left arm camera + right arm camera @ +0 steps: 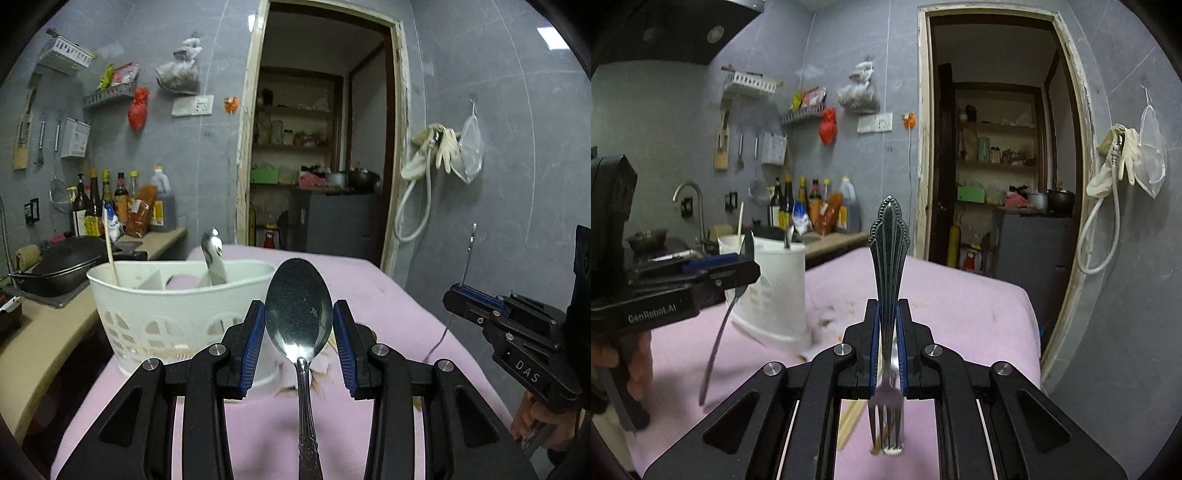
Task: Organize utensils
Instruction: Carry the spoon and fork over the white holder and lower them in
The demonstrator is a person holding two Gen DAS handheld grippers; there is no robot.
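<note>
**Spoon and fork held up above a pink tabletop**

A spoon point(298, 317) is clamped by its bowl in the left gripper point(299, 343), handle trailing back toward the camera. Just ahead and to the left, a white utensil caddy point(155, 314) stands near the tabletop's point(388, 295) left edge. A fork point(888, 295) is clamped in the right gripper point(888, 343), handle up, tines down. Open pink surface lies ahead of and to the right of both grippers. "DAS" and "GenRobot.AI" are read on the gripper bodies.
</note>
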